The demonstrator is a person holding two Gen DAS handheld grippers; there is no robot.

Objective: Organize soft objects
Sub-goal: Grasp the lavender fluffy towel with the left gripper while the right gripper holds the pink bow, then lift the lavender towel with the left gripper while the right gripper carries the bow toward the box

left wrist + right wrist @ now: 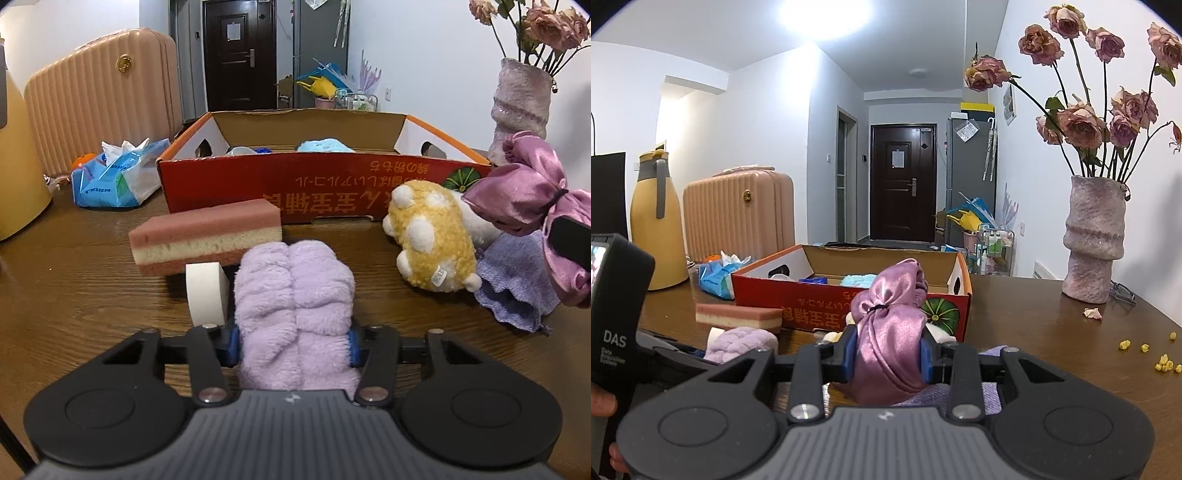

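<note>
A fluffy lilac towel (pixel 293 306), folded into a thick ribbed roll, is gripped by the left gripper (pixel 293 341); its blue pads are pressed into the pile on both sides, and the roll is seen resting on the dark wood-grain table (pixel 74 295). A satin mauve pouch (pixel 890 332), glossy and gathered at the neck by a thin black band, is clamped by the right gripper (pixel 888 356), its jaws drawn narrow on the crumpled fabric; the pouch is held above the table, in front of the box. A roll of cream tape (pixel 207 293) is stood on edge just beside the towel, touching it on its left. A rectangular sponge (pixel 207 236), layered pink and cream with a porous face, is laid behind the tape. A curly yellow plush toy (pixel 432 240) with white patches is lying on its side on a thin purple cloth (pixel 517 284) of waffled weave. A shallow red cardboard box (pixel 325 184), open at the top and printed with characters and a melon, is placed behind these; a pale blue fluffy item (pixel 325 145) is seen inside it. A rough-glazed pinkish vase (pixel 1095 240) with dried roses is stood at the far right of the table.
</note>
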